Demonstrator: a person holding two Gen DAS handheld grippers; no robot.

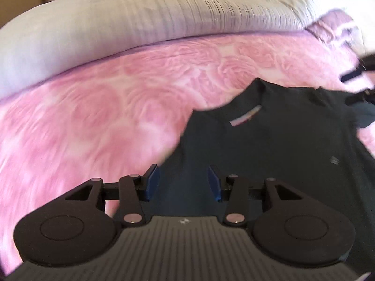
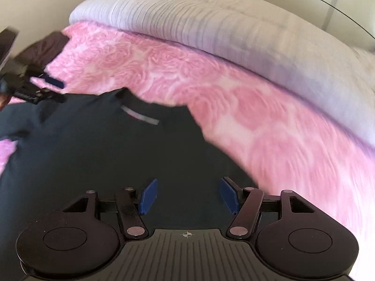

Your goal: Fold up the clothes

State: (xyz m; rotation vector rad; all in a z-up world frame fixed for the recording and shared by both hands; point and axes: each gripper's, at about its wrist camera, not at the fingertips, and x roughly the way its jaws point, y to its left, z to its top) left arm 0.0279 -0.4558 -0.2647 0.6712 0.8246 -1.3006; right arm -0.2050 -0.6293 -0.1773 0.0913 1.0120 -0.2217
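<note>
**A:** Where's the dark t-shirt sitting right now?

**B:** It's lying spread out, neckline up, on the pink rose-pattern blanket, collar pointing toward the white bedding that's running along the blanket's far edge.

**A:** And the claws?

**B:** The left gripper is hanging over the shirt's lower part near its side edge, blue pads parted, gripping nothing. The right gripper is doing the same over the opposite side, spread wider and also empty. Everything's looking motion-blurred.

Pink rose-patterned blanket; white ribbed cover behind, touching.
</note>
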